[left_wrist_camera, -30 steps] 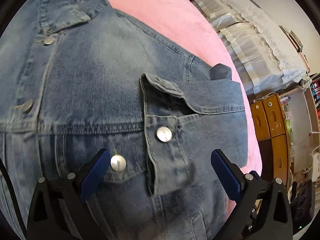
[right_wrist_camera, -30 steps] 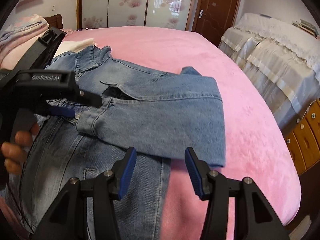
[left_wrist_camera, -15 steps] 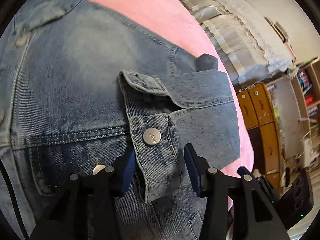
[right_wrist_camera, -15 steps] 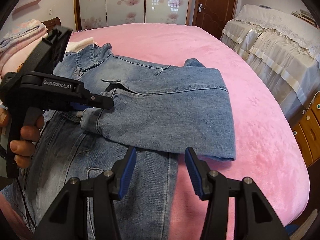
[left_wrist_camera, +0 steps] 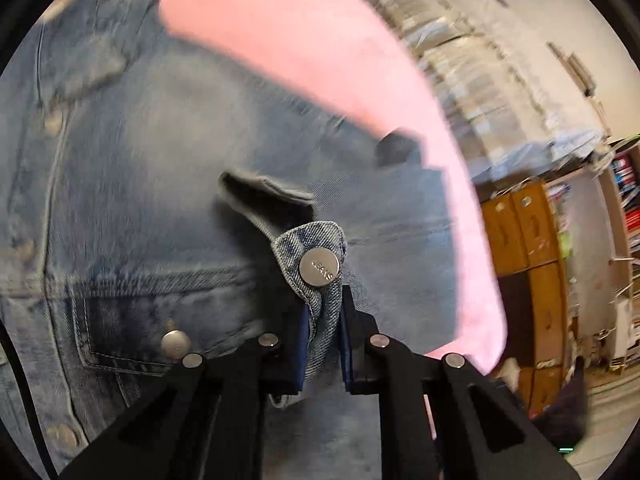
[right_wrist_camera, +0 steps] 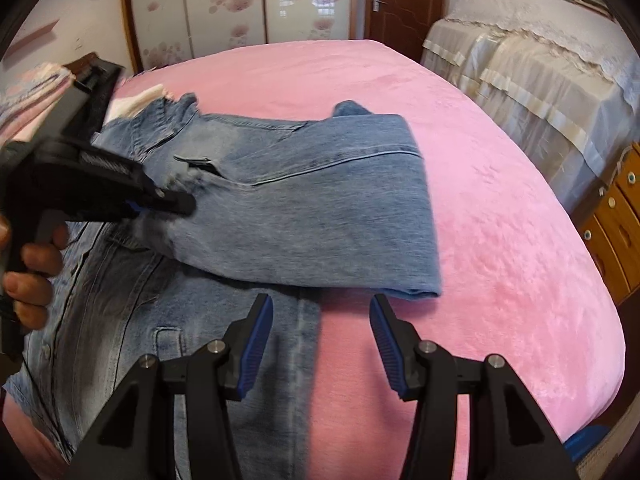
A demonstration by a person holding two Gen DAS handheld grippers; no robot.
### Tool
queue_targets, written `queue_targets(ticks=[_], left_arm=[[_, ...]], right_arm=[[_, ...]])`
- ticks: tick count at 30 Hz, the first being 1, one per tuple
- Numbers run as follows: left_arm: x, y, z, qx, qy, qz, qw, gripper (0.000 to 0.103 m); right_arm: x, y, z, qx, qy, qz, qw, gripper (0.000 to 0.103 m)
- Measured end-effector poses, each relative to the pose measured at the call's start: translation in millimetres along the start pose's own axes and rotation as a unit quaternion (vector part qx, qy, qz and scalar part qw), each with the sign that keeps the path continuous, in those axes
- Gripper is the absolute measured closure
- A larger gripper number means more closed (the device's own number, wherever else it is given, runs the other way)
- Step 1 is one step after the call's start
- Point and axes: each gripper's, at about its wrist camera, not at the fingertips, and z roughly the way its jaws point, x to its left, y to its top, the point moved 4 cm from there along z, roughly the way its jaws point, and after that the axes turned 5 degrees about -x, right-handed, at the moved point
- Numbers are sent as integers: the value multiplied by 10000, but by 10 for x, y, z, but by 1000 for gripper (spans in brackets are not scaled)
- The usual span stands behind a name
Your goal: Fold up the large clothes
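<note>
A blue denim jacket (right_wrist_camera: 120, 300) lies front up on a pink bed (right_wrist_camera: 500, 240). One sleeve (right_wrist_camera: 320, 208) is folded across its chest. My left gripper (left_wrist_camera: 325, 300) is shut on the sleeve's cuff (left_wrist_camera: 294, 246), just below the metal button (left_wrist_camera: 320, 268); the cuff stands lifted off the jacket (left_wrist_camera: 160, 184). In the right wrist view, a hand (right_wrist_camera: 32, 276) holds that left gripper (right_wrist_camera: 160, 204) at the left. My right gripper (right_wrist_camera: 320, 328) hangs open over the jacket's side edge and the pink cover. Nothing sits between its fingers.
A second bed with a white lace cover (right_wrist_camera: 540, 72) stands to the right, across a narrow gap. Wooden drawers (right_wrist_camera: 616, 220) sit at the far right. Folded cloths (right_wrist_camera: 32, 92) lie at the back left. A wardrobe (right_wrist_camera: 240, 0) and a door (right_wrist_camera: 400, 0) stand behind.
My left gripper's jaws came together on the sleeve cuff and raised it off the jacket. The right gripper drifted a little sideways, still open.
</note>
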Motion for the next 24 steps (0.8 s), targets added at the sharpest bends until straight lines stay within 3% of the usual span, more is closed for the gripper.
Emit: queue_targets(ticks=[7,12,16,21,23,24], left_arm=[[-914,628,-836,-949,-318,571,9933,93],[-1155,954,-1318,-1445,-160,937,9849,93],[-1036,1133,-1654,-1688,252,1072,9795,93],[-559,1272,-1964,-1812,803,1114,9738,93],[-337,1310,-2008,-1839,1031,1126,9710,93],[-171,1304,-2010,-1805,1155,1093,9706,93]], right_arm=[[-272,35,114,62,88,400,9991,51],[-271,217,309,58,460,740,9962,51],[-123,378,513,104,577,659,9961,51],[153,504,752,209,321,99,9992,51],[222,528,826,260,167,-81,9995,66],[237,528,854,314,112,-137,9993,82]])
